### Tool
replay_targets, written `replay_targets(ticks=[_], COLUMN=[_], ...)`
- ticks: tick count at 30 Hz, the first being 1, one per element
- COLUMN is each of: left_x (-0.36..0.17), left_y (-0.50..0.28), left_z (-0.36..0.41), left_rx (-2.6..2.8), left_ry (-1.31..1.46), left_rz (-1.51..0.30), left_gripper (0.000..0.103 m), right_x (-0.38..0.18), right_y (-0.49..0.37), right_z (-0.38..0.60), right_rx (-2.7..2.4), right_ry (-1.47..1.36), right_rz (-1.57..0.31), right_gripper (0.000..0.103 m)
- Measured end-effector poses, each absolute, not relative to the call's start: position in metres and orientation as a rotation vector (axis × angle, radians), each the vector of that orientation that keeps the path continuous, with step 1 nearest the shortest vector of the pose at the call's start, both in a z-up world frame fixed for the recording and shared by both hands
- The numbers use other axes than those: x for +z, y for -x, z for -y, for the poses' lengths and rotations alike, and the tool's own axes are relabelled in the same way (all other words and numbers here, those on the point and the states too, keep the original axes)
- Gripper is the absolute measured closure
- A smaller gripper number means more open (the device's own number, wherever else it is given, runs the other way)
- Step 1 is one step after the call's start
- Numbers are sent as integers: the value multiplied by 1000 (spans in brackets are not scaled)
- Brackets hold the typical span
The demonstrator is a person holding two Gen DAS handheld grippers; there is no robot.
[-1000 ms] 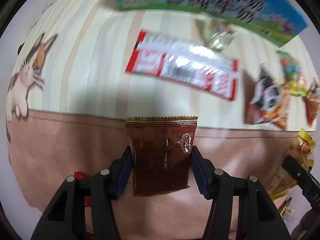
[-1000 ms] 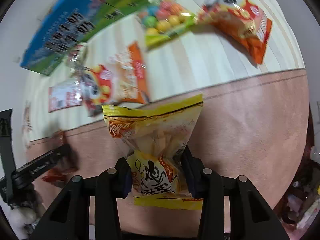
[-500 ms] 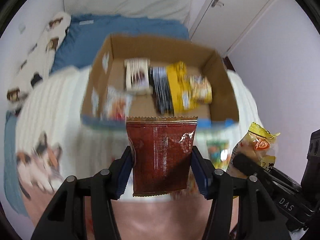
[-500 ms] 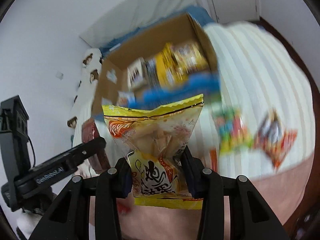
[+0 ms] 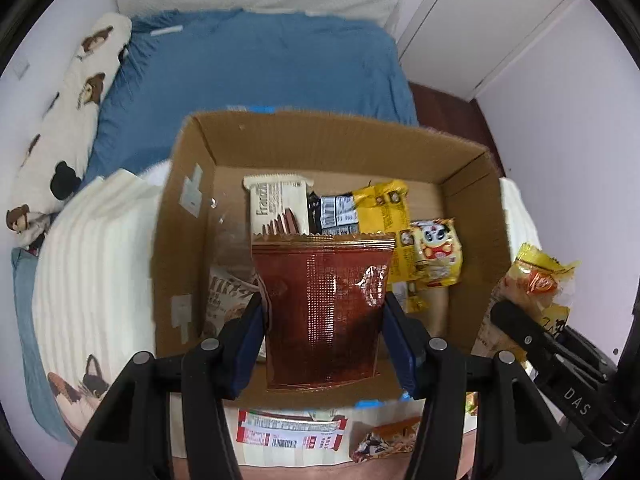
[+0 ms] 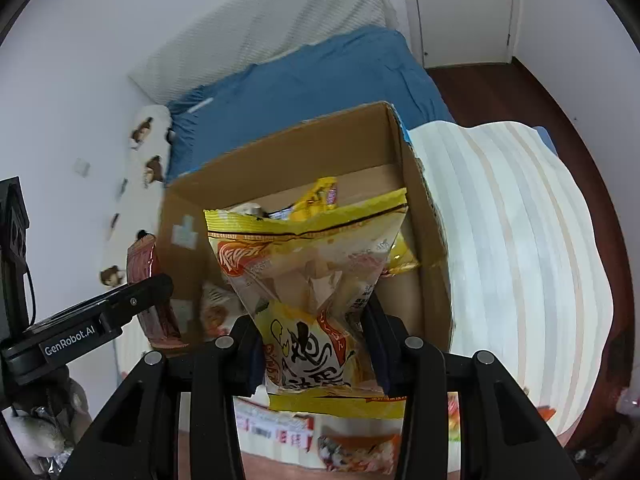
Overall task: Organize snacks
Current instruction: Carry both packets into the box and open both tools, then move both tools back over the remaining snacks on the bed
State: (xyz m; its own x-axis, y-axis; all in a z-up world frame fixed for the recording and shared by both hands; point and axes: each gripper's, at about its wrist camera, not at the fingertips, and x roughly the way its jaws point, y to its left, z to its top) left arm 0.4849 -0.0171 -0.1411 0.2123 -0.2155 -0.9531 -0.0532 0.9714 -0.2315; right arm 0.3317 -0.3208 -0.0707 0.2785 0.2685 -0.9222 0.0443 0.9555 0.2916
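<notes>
My left gripper (image 5: 324,340) is shut on a dark red foil snack packet (image 5: 324,304), held upright over the open cardboard box (image 5: 328,136). My right gripper (image 6: 314,344) is shut on a yellow snack bag (image 6: 308,272), also above the box (image 6: 304,152). Inside the box lie a white wafer pack (image 5: 276,204), a black and yellow pack (image 5: 368,208) and a yellow panda pack (image 5: 434,252). In the left wrist view the yellow bag (image 5: 536,280) and right gripper show at the right edge. In the right wrist view the red packet (image 6: 146,264) shows at the left.
The box sits on a bed with a striped cream blanket (image 6: 508,232) and blue sheet (image 5: 256,68). A long patterned pillow (image 5: 68,120) lies at the left. A red and white pack (image 5: 288,434) and another snack (image 5: 384,442) lie on the blanket in front of the box.
Both grippers rose from the blanket with its loose snacks and swung toward the box. They now hang over the box with the same packets still held.
</notes>
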Motion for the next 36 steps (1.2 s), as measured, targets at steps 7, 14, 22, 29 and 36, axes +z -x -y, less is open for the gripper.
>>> replay_targets(ticks=[7,14,22,29,36], left_x=[-195,-223,-205,-170,-135], left_y=[-496,-492,-485,-467,-429], left_z=[23,22,19,16,9], left_rx=[-112,-111,-95,-65,-18], left_ry=[227,235,233,189,147], left_rz=[-1473,-1542,-1504,-1408,-1254], left_gripper=[49,11,10,10,10], right_x=[-116,-149,-145,-133,-106], right_y=[-361,-360,-352,-342,-318], right_z=[325,328,320,319,317], right_rx=[103,71,82,82,70], right_ry=[-264,-259,-202,-197,-145], right_rz=[-1375,-1477,-1494,-1460,-1351], right_gripper=[58,9,8,7,7])
